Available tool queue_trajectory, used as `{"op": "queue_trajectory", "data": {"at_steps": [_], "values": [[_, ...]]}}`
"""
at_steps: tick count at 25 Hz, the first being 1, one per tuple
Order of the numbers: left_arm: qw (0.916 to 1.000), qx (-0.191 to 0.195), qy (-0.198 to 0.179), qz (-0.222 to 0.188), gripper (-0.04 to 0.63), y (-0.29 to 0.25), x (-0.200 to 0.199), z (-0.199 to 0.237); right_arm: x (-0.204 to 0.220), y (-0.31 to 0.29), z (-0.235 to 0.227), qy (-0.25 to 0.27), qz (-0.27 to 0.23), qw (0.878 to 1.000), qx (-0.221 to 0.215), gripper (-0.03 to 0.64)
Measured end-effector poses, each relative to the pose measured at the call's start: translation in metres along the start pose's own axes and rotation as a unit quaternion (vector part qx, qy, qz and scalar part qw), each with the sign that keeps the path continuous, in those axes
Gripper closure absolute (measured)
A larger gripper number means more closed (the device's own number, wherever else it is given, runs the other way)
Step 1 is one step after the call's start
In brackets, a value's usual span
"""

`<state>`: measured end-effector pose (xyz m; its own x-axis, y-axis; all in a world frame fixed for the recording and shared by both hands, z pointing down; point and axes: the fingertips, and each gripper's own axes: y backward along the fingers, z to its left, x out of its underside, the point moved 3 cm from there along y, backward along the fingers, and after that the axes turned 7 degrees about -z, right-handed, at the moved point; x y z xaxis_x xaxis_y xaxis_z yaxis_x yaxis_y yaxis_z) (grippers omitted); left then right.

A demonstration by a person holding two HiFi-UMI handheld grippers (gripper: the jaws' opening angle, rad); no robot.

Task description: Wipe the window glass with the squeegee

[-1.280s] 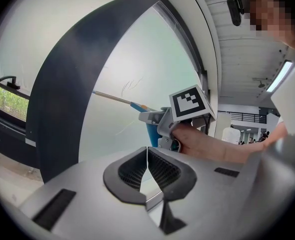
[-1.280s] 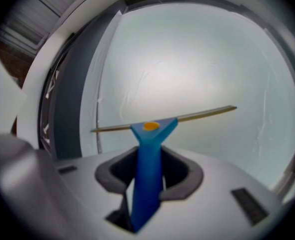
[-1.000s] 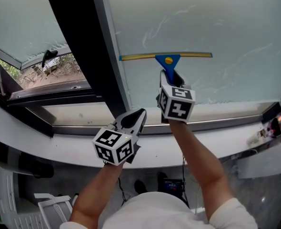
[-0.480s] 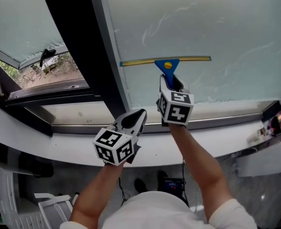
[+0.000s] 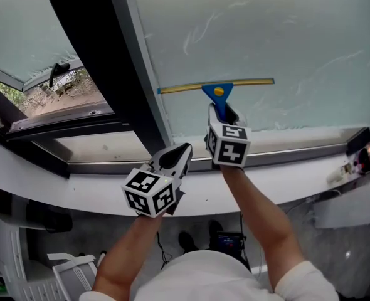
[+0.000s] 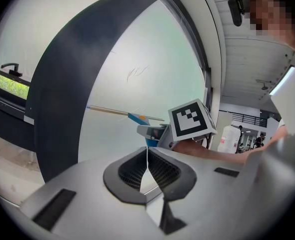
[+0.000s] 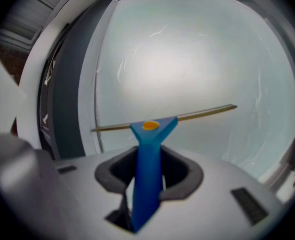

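- Right claw (image 5: 225,114) is clamped on the blue handle of the squeegee (image 5: 217,91). The handle runs straight out between the jaws, with the pads pressing on both sides.
- The squeegee blade sits just past that claw's tips. It lies crosswise, close to level, against the window glass (image 5: 266,36) in the lower part of the pane.
- A yellow button (image 7: 150,126) sits where handle meets blade, dead ahead of the claw.
- The blade's left end is near the dark frame post (image 5: 97,55).
- Faint streaks (image 5: 200,30) show on the glass above the blade.
- Left claw (image 5: 174,157) is fully closed with nothing between the jaws. It is below-left of the right claw and apart from it, over the white sill (image 5: 97,190).
- Left of the left claw, past the post, a second sash (image 5: 22,36) stands tilted open, with greenery (image 5: 66,89) outside.
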<state>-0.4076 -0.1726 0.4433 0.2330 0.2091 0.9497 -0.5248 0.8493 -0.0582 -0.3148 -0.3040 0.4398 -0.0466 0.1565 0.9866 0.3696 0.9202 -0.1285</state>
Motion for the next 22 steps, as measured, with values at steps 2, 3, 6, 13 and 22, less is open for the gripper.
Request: {"op": "queue_trajectory", "data": {"at_steps": [2, 3, 6, 13, 22], "values": [[1.0, -0.001, 0.001, 0.003, 0.566, 0.0, 0.003, 0.001, 0.006, 0.0, -0.001, 0.002, 0.006, 1.0, 0.0, 0.476], [1.0, -0.001, 0.002, 0.005, 0.566, -0.001, 0.005, 0.002, 0.009, 0.0, -0.001, 0.002, 0.008, 1.0, 0.001, 0.476], [0.9999, -0.002, 0.004, 0.012, 0.566, -0.002, 0.011, 0.003, 0.017, -0.001, -0.003, 0.003, 0.015, 1.0, 0.001, 0.476], [0.9996, -0.003, 0.011, 0.025, 0.566, -0.006, 0.024, 0.004, 0.041, -0.004, -0.004, -0.003, 0.033, 0.999, 0.0, 0.476], [0.9988, -0.005, 0.021, 0.044, 0.566, -0.011, 0.045, 0.011, 0.065, -0.008, -0.006, -0.009, 0.044, 0.999, -0.001, 0.476]]}}
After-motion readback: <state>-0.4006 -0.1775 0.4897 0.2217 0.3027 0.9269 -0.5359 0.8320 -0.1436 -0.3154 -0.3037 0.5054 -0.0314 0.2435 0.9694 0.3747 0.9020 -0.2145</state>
